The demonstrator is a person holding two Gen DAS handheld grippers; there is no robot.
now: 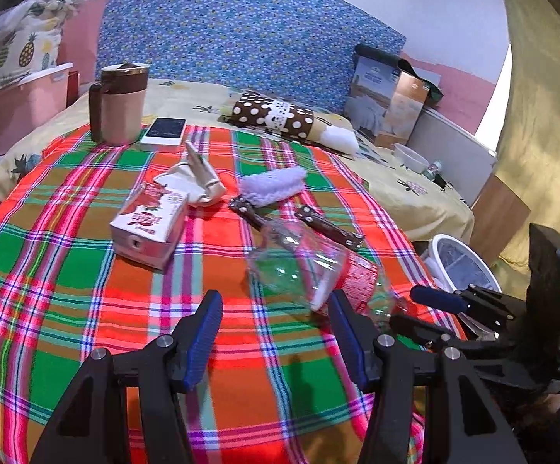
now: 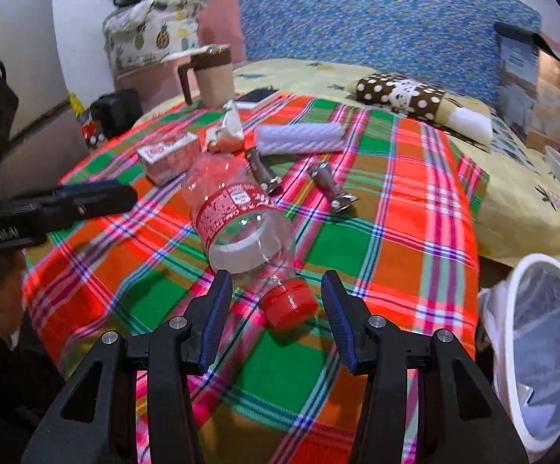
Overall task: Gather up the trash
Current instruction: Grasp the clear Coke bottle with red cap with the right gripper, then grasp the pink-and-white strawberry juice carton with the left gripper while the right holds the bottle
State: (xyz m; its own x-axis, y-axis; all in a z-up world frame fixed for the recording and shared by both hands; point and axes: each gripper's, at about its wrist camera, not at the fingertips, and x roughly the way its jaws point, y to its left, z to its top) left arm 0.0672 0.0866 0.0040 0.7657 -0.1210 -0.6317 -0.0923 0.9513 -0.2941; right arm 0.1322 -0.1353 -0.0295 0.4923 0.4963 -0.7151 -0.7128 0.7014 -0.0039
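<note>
An empty clear plastic bottle [image 2: 233, 208] with a red label and red cap [image 2: 289, 301] lies on the plaid cloth [image 2: 395, 232]; it also shows in the left wrist view [image 1: 314, 270]. My right gripper [image 2: 276, 301] is open, its fingers on either side of the cap. My left gripper [image 1: 276, 321] is open and empty, just left of the bottle. A red and white carton [image 1: 148, 224], also in the right wrist view [image 2: 167, 154], and a crumpled paper wrapper [image 1: 198, 181] lie farther back. A white bin [image 2: 542, 348] stands beside the bed at the right.
A mug with a lid [image 1: 119, 104], a phone [image 1: 165, 131], a white cloth [image 1: 274, 185], two brown metal-tipped pieces [image 1: 330, 228] and a polka-dot roll [image 1: 276, 116] lie on the bed. A box [image 1: 388, 104] and a bowl [image 1: 411, 156] are at the far right.
</note>
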